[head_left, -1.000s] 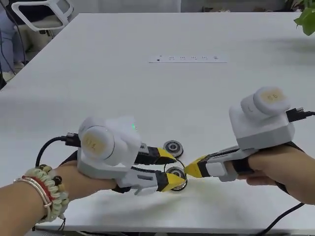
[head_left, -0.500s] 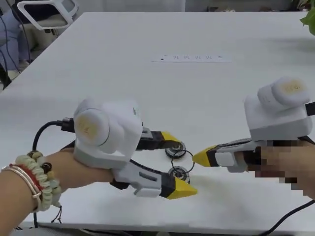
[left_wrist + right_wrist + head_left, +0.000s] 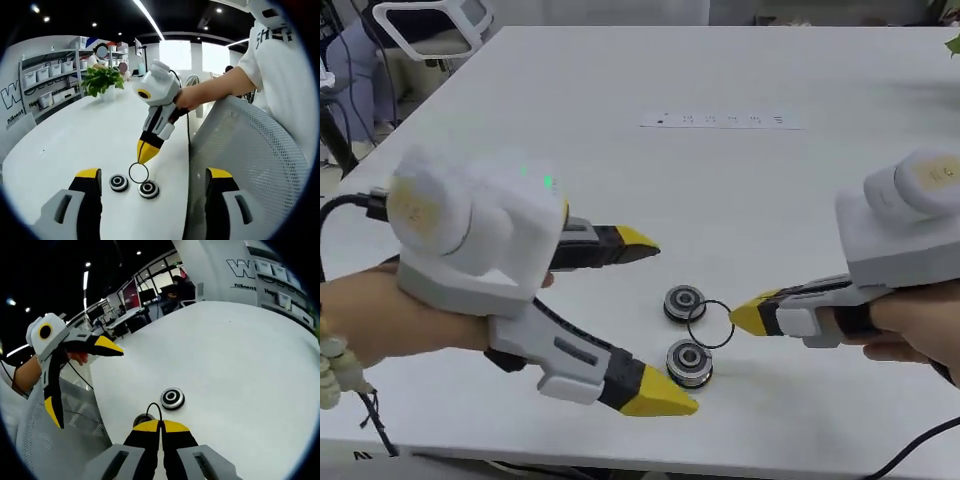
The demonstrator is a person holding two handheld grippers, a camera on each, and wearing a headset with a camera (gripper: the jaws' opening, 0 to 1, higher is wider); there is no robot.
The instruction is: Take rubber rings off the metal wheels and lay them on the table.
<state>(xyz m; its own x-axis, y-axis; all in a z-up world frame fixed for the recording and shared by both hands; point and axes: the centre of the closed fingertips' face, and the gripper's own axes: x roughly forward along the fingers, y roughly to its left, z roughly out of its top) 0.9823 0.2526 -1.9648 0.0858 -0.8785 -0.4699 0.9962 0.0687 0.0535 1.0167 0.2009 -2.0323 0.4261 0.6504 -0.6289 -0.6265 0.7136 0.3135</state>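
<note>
Head view: ring gripped, not yet laid down.
Right gripper (image 3: 740, 315) is closed on the rubber ring (image 3: 710, 323), which hangs off its tip between the far wheel (image 3: 684, 301) and near wheel (image 3: 689, 361), just above the table (image 3: 720, 200). Left gripper (image 3: 672, 325) gapes wide and empty.

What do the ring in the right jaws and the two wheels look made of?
Ring: thin, black and matt, likely rubber; pinched at the right gripper tip, it hangs as a round loop. Wheels: silvery rims that glint, so probably metal; what the dark centres are made of is unclear.
</note>
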